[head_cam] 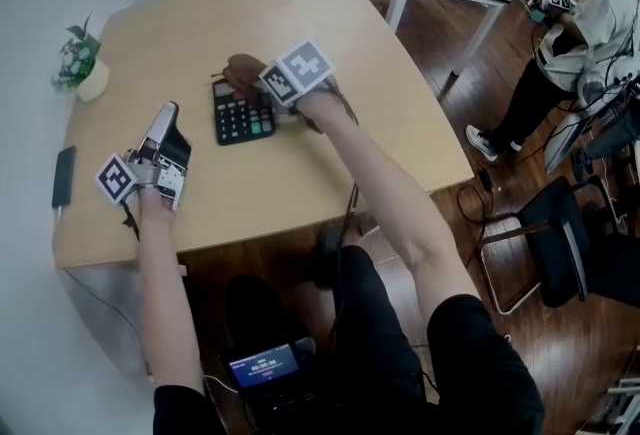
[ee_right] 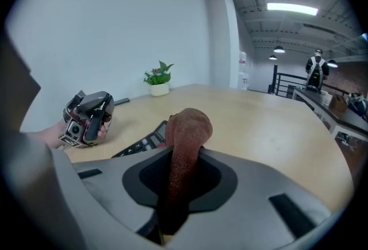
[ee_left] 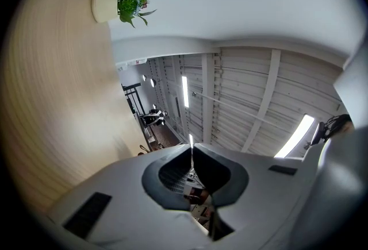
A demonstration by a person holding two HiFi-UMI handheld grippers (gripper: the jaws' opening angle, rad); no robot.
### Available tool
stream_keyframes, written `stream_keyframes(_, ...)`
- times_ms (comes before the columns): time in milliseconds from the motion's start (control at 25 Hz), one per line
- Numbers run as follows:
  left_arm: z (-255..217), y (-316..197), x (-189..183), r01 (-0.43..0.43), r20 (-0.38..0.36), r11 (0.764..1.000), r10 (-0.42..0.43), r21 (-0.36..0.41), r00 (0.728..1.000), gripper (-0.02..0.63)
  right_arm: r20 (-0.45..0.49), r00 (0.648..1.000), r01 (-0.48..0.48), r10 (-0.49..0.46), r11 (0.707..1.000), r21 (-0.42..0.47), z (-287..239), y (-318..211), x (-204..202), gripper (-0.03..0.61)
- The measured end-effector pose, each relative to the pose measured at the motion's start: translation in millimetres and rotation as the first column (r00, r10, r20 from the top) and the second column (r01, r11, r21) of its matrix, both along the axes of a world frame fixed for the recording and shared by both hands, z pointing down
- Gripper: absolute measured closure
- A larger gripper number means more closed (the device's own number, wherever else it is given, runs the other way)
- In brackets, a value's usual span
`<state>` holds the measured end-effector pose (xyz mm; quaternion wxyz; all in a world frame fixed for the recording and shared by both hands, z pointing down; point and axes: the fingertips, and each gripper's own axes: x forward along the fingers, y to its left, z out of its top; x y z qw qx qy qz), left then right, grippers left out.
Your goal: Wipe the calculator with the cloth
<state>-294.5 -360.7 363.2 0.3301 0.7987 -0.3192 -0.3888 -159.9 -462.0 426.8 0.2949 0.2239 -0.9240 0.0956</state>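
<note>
Right gripper (ee_right: 184, 158): clamped on rust-brown nubbly cloth (ee_right: 187, 128), wad bunched at far edge of black calculator (head_cam: 242, 113), mid-table. Left gripper (head_cam: 165, 118): jaws together, empty, just left of it. Best flatten soft wad, drag slowly across hard raised keys; probably slides on smooth pale wood table (head_cam: 330, 23), so steady it.

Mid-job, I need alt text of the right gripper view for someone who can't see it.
The right gripper has its jaws shut on a bunched reddish-brown cloth, with a black calculator showing beside it on a pale wooden table. At the left, a hand holds the left gripper; a small potted plant stands by the white wall.
</note>
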Motion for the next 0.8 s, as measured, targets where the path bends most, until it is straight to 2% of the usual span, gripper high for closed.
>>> stream_keyframes(120, 1, 0, -1, 0.0, -0.001, 1.0, 0.0, 0.004, 1.0, 0.612, -0.017, 0.996, -0.085, 0.085, 0.996, 0.004, 5, -16, 42, 0.515)
stream_keyframes(240, 1, 1, 0, 0.003, 0.001, 1.0, -0.003, 0.008, 1.0, 0.612, -0.07, 0.981, -0.175, 0.179, 0.983, 0.062, 4, -32, 82, 0.517)
stream_keyframes(360, 1, 1, 0, 0.001, -0.004, 1.0, -0.001, 0.003, 1.0, 0.612, -0.057, 0.979, -0.189, 0.198, 0.973, 0.135, -9, -35, 92, 0.517)
stream_keyframes(440, 1, 1, -1, 0.003, -0.011, 1.0, -0.002, 0.003, 1.0, 0.612, -0.009, 0.993, -0.112, 0.116, 0.975, 0.192, -26, -25, 71, 0.517)
stream_keyframes(520, 0, 1, -3, 0.005, -0.019, 1.0, -0.005, 0.007, 1.0, 0.612, -0.004, 1.0, 0.006, -0.005, 0.964, 0.266, -40, -10, 38, 0.517)
stream_keyframes(600, -1, 1, -4, 0.006, -0.021, 1.0, -0.006, 0.013, 1.0, 0.612, -0.071, 0.992, 0.124, -0.106, 0.93, 0.346, -47, 4, 4, 0.517)
stream_keyframes(680, -1, 1, -4, 0.009, -0.023, 1.0, -0.008, 0.015, 1.0, 0.612, -0.171, 0.971, 0.224, -0.167, 0.885, 0.408, -45, 14, -26, 0.517)
stream_keyframes(800, 1, 1, -4, 0.014, -0.029, 1.0, -0.014, 0.011, 0.999, 0.612, -0.324, 0.92, 0.353, -0.222, 0.827, 0.437, -24, 23, -54, 0.517)
